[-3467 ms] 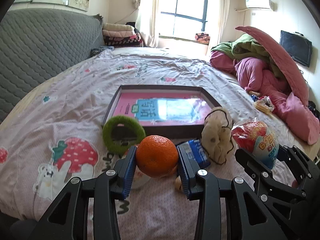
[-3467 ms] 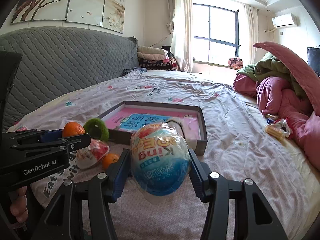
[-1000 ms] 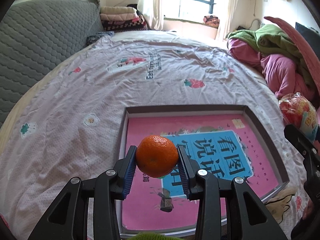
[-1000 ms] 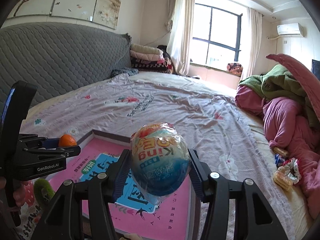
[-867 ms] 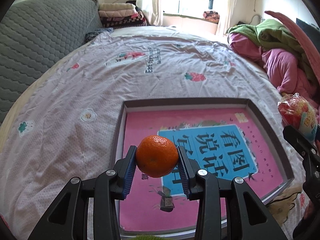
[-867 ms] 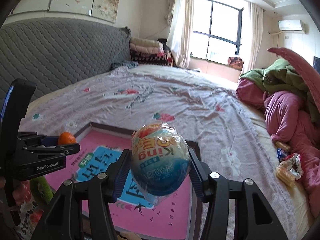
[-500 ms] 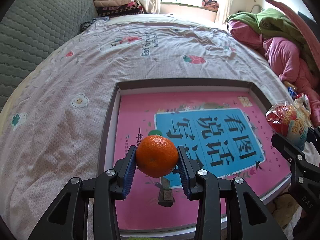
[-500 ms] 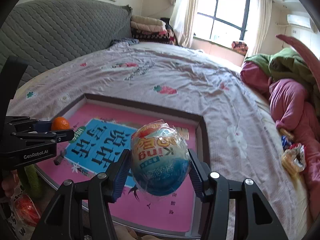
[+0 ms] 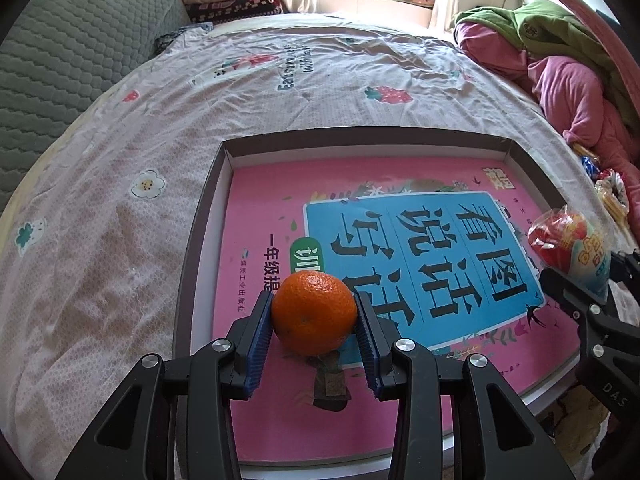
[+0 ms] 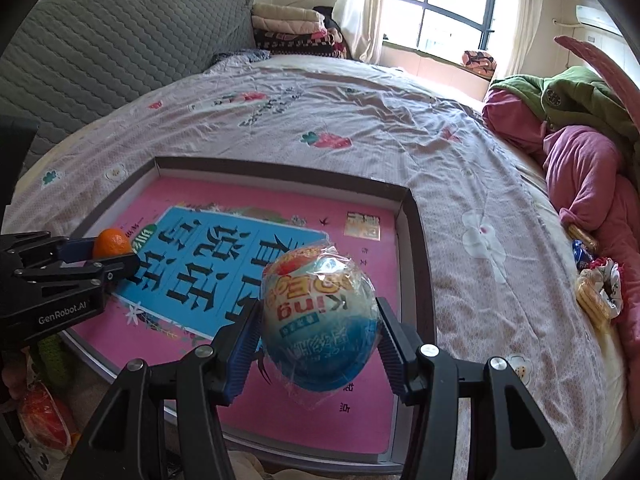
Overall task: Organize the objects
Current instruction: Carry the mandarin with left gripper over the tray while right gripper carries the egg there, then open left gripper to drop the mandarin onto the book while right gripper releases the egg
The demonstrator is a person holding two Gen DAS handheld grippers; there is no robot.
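My left gripper is shut on an orange mandarin, held just above the near left part of a shallow box lined with a pink and blue book cover. My right gripper is shut on a large plastic-wrapped egg-shaped toy, over the box's near right part. In the right wrist view the left gripper and mandarin show at the left. The egg toy appears at the right edge of the left wrist view.
The box lies on a bed with a pale printed sheet. A grey quilted headboard is at the left, piled pink and green bedding at the right. Snack packets lie by the bedding. A red wrapped item and a green ring sit near the box's front corner.
Both grippers have come down toward the box and tilted more steeply; the box now fills more of each view. The mandarin and the egg toy stay gripped.
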